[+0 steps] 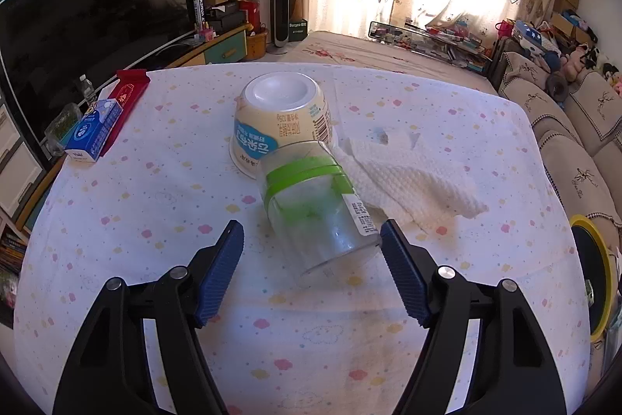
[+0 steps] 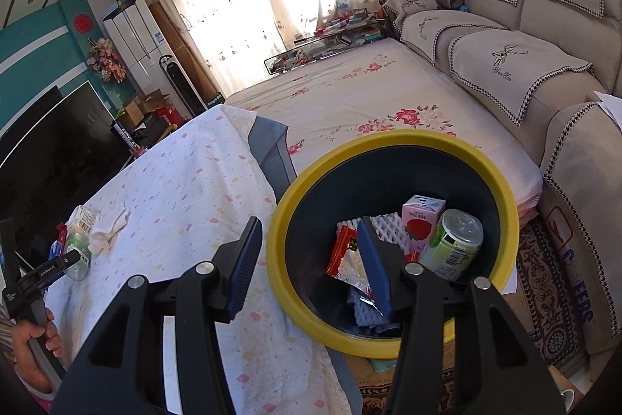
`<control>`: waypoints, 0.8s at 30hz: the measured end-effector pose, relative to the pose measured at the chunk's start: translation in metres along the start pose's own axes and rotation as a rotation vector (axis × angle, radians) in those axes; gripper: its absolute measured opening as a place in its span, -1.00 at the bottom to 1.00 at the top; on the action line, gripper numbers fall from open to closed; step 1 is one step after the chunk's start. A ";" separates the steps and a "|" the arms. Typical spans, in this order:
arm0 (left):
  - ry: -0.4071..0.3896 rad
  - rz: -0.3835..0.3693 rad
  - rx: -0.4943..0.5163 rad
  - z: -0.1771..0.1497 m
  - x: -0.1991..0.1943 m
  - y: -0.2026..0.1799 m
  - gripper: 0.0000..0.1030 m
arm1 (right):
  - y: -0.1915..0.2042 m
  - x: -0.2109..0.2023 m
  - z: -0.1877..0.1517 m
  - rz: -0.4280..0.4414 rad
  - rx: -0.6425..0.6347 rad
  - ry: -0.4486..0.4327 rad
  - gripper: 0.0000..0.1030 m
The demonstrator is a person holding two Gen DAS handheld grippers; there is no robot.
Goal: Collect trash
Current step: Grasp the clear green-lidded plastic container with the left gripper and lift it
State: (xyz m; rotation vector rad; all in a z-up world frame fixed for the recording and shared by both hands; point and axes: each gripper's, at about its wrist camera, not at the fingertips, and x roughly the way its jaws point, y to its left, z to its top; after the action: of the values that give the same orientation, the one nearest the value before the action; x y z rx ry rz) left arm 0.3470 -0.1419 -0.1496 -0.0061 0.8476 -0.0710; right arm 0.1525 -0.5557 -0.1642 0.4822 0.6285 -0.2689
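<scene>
A clear plastic cup with a green band lies on its side on the dotted tablecloth. My left gripper is open around its near end: the right pad is at the cup's rim, the left pad stands apart from it. Behind the cup sit an upturned cream tub and a white paper towel. A blue carton and a red wrapper lie at the table's left edge. My right gripper is open and empty over the rim of the yellow-rimmed bin.
The bin holds a pink carton, a green can, a red snack wrapper and foam netting. A beige sofa and a flowered mattress lie beyond it. A large TV stands left of the table.
</scene>
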 end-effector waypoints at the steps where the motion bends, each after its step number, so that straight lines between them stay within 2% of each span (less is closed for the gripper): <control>1: 0.005 -0.002 0.007 0.001 0.001 0.002 0.38 | 0.000 0.000 0.000 0.001 0.000 -0.002 -0.06; 5: -0.005 -0.005 0.009 0.003 0.004 0.008 0.34 | 0.002 -0.002 -0.001 0.003 -0.004 -0.001 -0.05; 6: -0.013 -0.020 0.007 0.004 0.004 0.009 0.07 | 0.002 -0.002 -0.001 0.005 -0.004 -0.002 -0.05; 7: -0.014 -0.015 0.007 0.004 0.004 0.010 0.04 | 0.002 -0.003 -0.001 0.006 -0.004 -0.003 -0.05; 12: -0.016 -0.035 0.021 -0.002 -0.003 0.016 0.03 | 0.001 -0.005 -0.001 0.009 -0.004 -0.008 -0.05; 15: -0.030 -0.053 0.065 -0.011 -0.022 0.011 0.02 | -0.002 -0.008 0.000 0.008 -0.001 -0.013 -0.05; 19: -0.075 -0.099 0.168 -0.022 -0.058 -0.013 -0.01 | -0.009 -0.014 0.002 0.004 0.014 -0.031 -0.05; 24: -0.090 -0.189 0.234 -0.029 -0.086 -0.051 -0.03 | -0.019 -0.023 0.004 0.002 0.028 -0.047 -0.05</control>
State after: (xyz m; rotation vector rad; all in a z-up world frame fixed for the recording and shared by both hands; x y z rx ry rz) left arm 0.2652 -0.1860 -0.1024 0.1297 0.7433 -0.3449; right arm 0.1297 -0.5713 -0.1541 0.5021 0.5787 -0.2871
